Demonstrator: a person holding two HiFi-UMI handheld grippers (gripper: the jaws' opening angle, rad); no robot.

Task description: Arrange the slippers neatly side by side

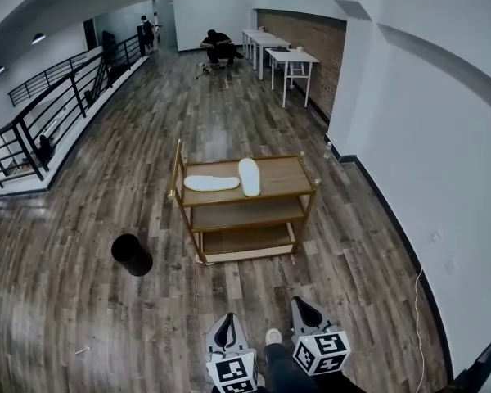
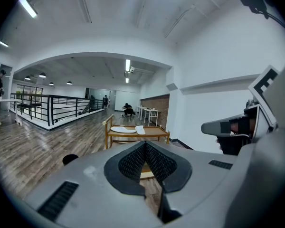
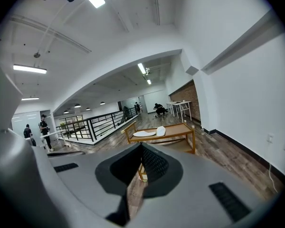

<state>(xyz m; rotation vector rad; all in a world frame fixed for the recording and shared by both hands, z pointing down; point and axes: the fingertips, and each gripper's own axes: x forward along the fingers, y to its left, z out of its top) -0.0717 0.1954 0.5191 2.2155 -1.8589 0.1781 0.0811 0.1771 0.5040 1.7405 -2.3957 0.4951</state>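
While neither tool has reached the work yet, the step in hand looks like the approach: the person stands well back from the wooden cart (image 1: 298,171), facing its long front side. The left tool (image 1: 227,324) and the right tool (image 1: 304,308) are held low, on the near side of the cart and far short of it. Each gripper view shows its own pads pressed together with nothing between them, so both tools are empty. The two white slippers (image 1: 249,177) lie on the cart's top shelf, toward its left half. One slipper (image 1: 211,183) lies lengthwise along the shelf and the other stands crosswise just to its right. Their ends nearly meet in an L rather than lying parallel. The task is therefore judged not yet begun. The next move calls for walking up to the cart's front edge, steering clear of the black bin (image 1: 132,255) on the floor off the cart's left front corner. Then one tool must be spread to take the lengthwise slipper by its edge and turn it parallel to its mate.
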